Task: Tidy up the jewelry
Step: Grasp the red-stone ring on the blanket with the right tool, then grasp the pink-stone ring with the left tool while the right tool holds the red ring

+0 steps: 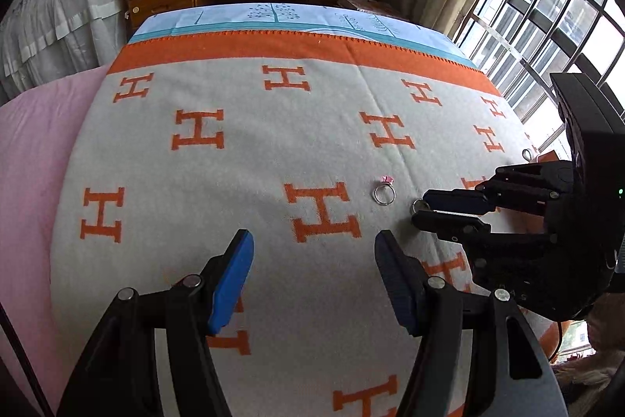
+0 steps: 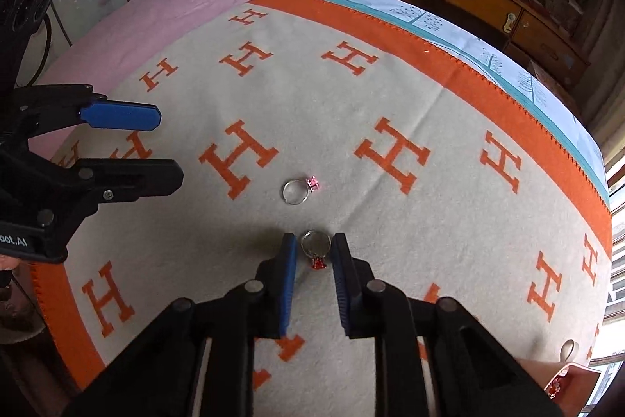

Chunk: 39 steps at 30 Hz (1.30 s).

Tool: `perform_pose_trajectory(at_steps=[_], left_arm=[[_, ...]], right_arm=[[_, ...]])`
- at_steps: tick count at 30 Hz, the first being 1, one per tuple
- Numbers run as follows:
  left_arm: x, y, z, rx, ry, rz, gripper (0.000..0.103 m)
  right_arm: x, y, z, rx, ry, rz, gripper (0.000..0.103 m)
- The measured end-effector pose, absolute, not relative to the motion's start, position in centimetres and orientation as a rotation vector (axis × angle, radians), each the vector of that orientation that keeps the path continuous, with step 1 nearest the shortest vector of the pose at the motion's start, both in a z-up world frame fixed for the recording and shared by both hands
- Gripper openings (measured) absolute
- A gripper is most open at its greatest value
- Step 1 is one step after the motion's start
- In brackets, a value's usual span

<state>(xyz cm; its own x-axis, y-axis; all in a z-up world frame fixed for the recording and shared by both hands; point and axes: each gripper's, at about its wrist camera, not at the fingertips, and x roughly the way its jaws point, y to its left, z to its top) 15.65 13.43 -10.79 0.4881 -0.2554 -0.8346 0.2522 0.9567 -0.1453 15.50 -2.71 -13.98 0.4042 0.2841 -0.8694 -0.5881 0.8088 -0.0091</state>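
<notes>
Two pieces of jewellery out on the grey blanket patterned with orange H letters [image 2: 351, 112], both lying flat near its middle and close together but not touching: a silver ring with a pink stone [image 2: 299, 191] on the far side, a silver ring with a red stone [image 2: 314, 248] on the near side.

Right gripper [image 2: 312, 241] angled down onto the red-stone ring, blue pads [image 2: 288, 272] drawn in narrow on either side of the band, seemingly pinching it, stone pointing back toward the tool. Ring not yet lifted off the fabric.

Left gripper [image 1: 312, 237] spread wide and empty, hovering over bare blanket to the left of both rings, touching nothing.

Step in hand, by judgement: picking up the first ring.

Next move, by judgement: confirm a firm hold on the thin band, then lift straight up, slowly, since a round, smooth band could roll or slip from flat pads, and soft fabric could drag along. After that, carry toward the pale pink container [image 2: 574, 376] at the near right edge, largely cut off, something red inside; likely the destination, though not certain.
</notes>
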Motion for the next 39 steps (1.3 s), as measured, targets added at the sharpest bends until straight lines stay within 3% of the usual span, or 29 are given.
perform_pose_trajectory(at_steps=[12,13,18,25,39], left_arm=[[18.7,7.9,-12.4,0.081,1.028,-0.453,0.062],[18.9,7.4,-12.6,0.096,1.028,-0.457,0.06],[19.4,5.6,-13.1,0.152,1.019,-0.476,0.032],[19.4,5.1,-13.2,0.184,1.024,-0.469,0.008],[18.1,3.7,-11.8,0.204,0.996,-0.428,0.002]], right_arm=[[15.0,-7.1,-12.0,-0.124,0.977,0.481,0.016],[14.8,-7.6,-11.7,-0.107,0.97,0.477,0.016],[13.7,-9.8,-10.7,-0.033,0.946,0.466,0.016],[12.5,-11.9,-10.0,0.038,0.907,0.461,0.016],[9.7,-17.1,-7.8,0.152,0.805,0.406,0.016]])
